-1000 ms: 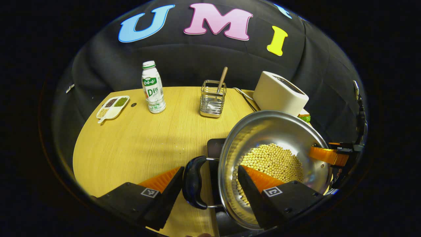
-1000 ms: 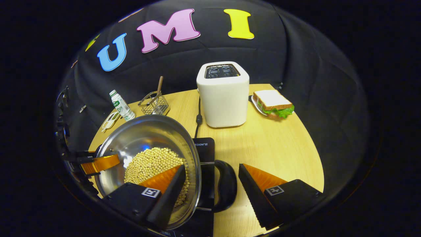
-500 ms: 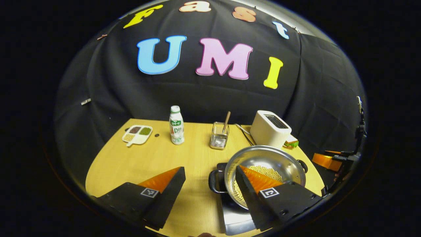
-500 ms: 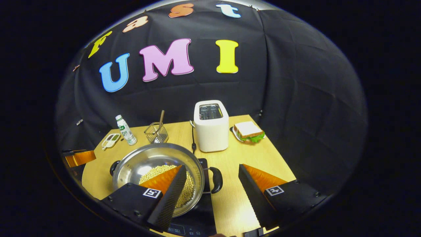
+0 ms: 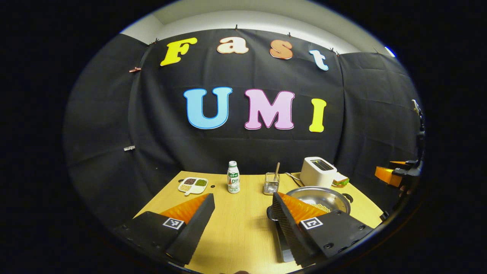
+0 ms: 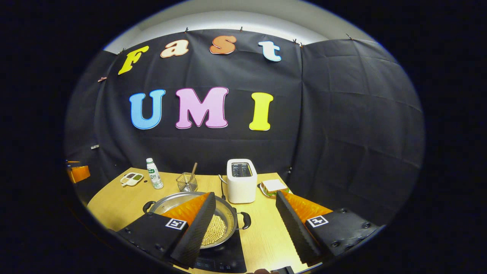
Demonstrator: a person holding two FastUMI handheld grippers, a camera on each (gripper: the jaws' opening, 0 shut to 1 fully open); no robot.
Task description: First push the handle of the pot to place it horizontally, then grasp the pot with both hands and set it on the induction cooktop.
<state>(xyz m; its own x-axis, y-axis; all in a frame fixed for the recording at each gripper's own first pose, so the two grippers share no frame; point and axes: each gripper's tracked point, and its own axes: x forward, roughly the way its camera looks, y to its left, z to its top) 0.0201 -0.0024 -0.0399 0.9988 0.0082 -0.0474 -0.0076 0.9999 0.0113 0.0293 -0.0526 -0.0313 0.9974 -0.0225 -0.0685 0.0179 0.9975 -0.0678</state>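
Steel pot (image 6: 198,217) sits on the cooktop (image 6: 224,257), both wide-open, empty claws (image 5: 241,220) (image 6: 245,224) now withdrawn.

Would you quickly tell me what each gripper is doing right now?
Left gripper: open, holding nothing.
Right gripper: open, holding nothing.
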